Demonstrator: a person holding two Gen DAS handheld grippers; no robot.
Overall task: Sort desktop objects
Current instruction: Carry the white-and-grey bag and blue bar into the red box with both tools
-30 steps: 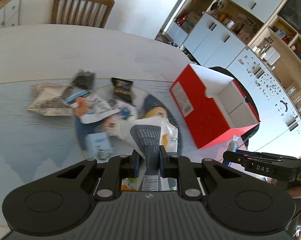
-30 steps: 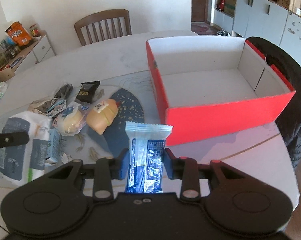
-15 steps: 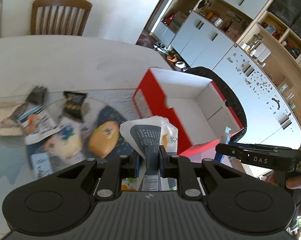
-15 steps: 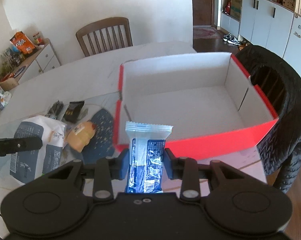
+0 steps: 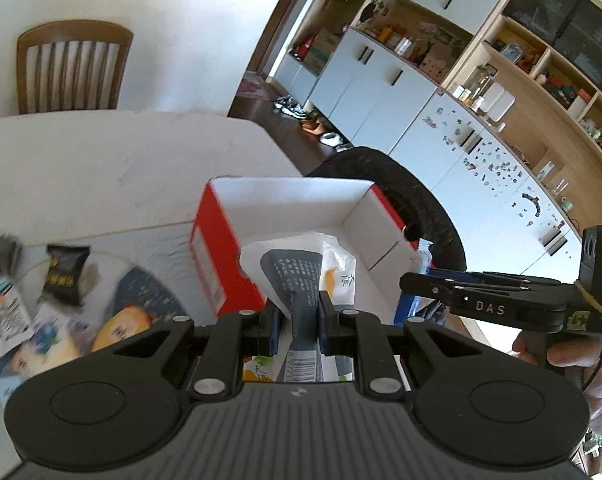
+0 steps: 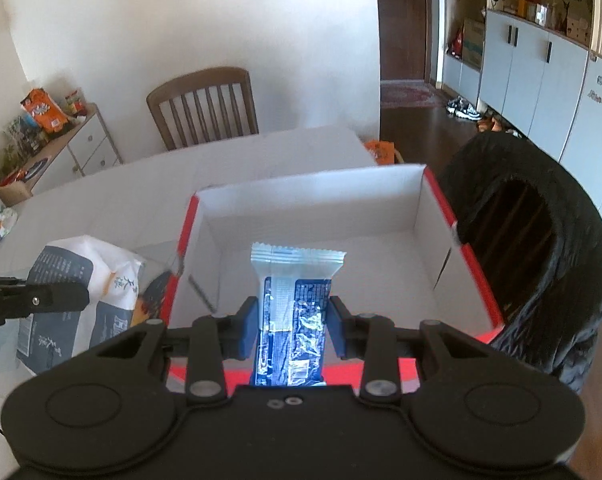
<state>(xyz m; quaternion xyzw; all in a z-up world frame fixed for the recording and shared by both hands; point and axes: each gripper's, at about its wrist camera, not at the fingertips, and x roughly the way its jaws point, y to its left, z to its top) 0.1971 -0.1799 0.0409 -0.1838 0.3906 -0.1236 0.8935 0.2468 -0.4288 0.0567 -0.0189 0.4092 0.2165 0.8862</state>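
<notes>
Our right gripper (image 6: 293,322) is clamped on a slim blue-and-silver foil snack packet (image 6: 293,312), whose long axis runs straight out ahead along the fingers, crimped end forward. Directly ahead of and below that packet lies the open red cardboard box with white inner walls (image 6: 433,240), so we judge the right claw the nearer of the two to a drop: the packet already hangs over the box floor. Our left gripper (image 5: 299,320) is closed tight on a crumpled white plastic bag with a dark grey printed panel (image 5: 297,268), the bag rising forward from the jaws. From this claw the same red box (image 5: 211,256) sits just ahead and slightly right, its near red wall below the bag's tip, so we think the bag needs carrying a little further forward. Left of the left claw, the remaining snacks lie on the pale table (image 5: 101,168): a small black sachet (image 5: 65,274) and a yellow-orange wrapped bun (image 5: 121,326), blurred.
</notes>
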